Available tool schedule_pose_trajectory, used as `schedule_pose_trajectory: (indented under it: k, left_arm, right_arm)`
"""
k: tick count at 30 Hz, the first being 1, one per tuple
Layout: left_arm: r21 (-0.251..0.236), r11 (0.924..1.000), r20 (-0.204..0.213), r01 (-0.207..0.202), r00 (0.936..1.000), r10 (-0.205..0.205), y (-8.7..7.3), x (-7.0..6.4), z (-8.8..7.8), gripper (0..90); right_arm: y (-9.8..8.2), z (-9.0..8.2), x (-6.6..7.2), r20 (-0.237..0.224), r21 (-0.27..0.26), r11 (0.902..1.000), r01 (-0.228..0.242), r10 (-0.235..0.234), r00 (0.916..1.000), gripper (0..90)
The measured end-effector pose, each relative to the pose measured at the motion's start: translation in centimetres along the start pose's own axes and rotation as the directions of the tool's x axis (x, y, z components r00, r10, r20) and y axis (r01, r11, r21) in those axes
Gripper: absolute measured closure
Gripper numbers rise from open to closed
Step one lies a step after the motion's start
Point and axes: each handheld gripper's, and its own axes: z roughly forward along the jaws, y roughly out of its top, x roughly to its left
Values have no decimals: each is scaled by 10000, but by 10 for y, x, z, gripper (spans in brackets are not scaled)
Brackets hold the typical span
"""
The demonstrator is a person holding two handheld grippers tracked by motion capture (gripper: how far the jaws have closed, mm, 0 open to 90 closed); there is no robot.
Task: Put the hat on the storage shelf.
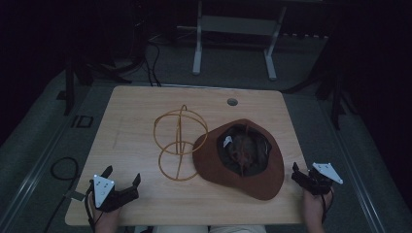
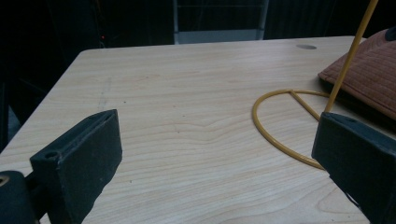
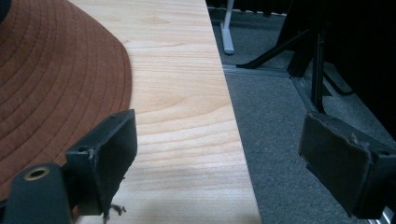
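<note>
Both grippers spread wide and empty: left gripper (image 1: 122,180) lower left, right gripper (image 1: 305,175) lower right, beside the upturned brown stitched fabric hat (image 1: 240,158).

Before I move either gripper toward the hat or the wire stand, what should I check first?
1. Left gripper open, nothing between its fingers: ok.
2. Right gripper open and empty: ok.
3. Brown quilted wide-brim hat lying crown down, opening up, fully on the light wooden table: ok.
4. Yellow wire hat stand upright on its base ring: ok.
5. Gap between hat brim and stand: cannot tell; they look touching or overlapping in the high view.
6. Right gripper over the table: not ok; one finger hangs past the table's right edge.
</note>
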Motion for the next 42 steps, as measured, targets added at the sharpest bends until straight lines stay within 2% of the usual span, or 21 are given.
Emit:
schedule_pose_trajectory:
  k: [8, 9, 13, 16, 18, 20, 25, 27, 29, 31, 33, 35, 37, 38, 41, 42]
  left_arm:
    - [187, 9998, 71, 47, 10000, -48, -1, 0, 2, 22]
    - [190, 9998, 95, -45, 9999, 43, -1, 0, 2, 22]
    - [252, 9997, 152, 4, 9999, -8, 0, -3, 2, 22]
    - [297, 9995, 308, -54, 9995, 44, 0, -7, 3, 22]
    - [537, 9981, 312, -308, 9991, 291, 0, -10, 4, 22]
    - [686, 9964, 375, -495, 9982, 471, 0, -13, 5, 22]
    - [972, 9940, 439, -494, 9980, 453, 0, -17, 5, 22]
    - [982, 9946, 498, -338, 9983, 290, 1, -17, 5, 22]
    - [941, 9953, 546, -216, 9984, 165, 1, -17, 4, 22]
    - [1098, 9939, 646, -101, 9979, 30, 2, -17, 4, 22]
    - [1123, 9937, 746, 51, 9971, -136, 3, -17, 3, 22]
    - [1239, 9923, 691, 44, 9975, -131, 3, -18, 2, 22]
    - [1402, 9901, 389, -2, 9992, -53, 5, -20, 1, 22]
    - [1494, 9887, 255, -143, 9996, 106, 6, -22, 0, 22]
    - [1544, 9875, 524, -305, 9984, 226, 7, -24, -3, 22]
    - [1590, 9869, 588, -276, 9981, 184, 8, -25, -3, 22]
  right_arm:
    - [0, 0, 0, 72, 97, 10000, -1, 1, 10000, 113]
    - [0, 0, 0, 68, 113, 9999, 8, -9, 10000, 113]
    - [0, 0, 3, -384, 393, 9992, 110, -95, 9992, 113]
    - [5, -3, 6, -1117, 696, 9976, -5, 83, 9937, 112]
    - [12, -7, 9, -1577, 842, 9964, -77, 210, 9873, 108]
    - [18, -12, 11, -1691, 764, 9971, 36, 94, 9856, 107]
    - [36, -24, 14, -1768, 529, 9986, 75, 20, 9842, 131]
    - [45, -24, 16, -2154, 657, 9976, 233, -86, 9765, 134]
    - [52, -26, 19, -2347, 440, 9989, 163, -56, 9721, 135]
    - [60, -27, 23, -2471, 296, 9994, 198, -119, 9689, 135]
    - [69, -28, 26, -2729, 203, 9996, 202, -139, 9619, 135]
    - [80, -29, 29, -2979, 146, 9997, 189, -137, 9545, 133]
    - [90, -28, 34, -3381, 104, 9997, 200, -153, 9410, 134]
    - [95, -28, 37, -3411, 47, 9997, 246, -215, 9398, 139]
    - [106, -24, 50, -3595, -94, 9975, 707, -694, 9306, 140]
    - [112, -19, 58, -3744, -64, 9962, 870, -830, 9236, 141]
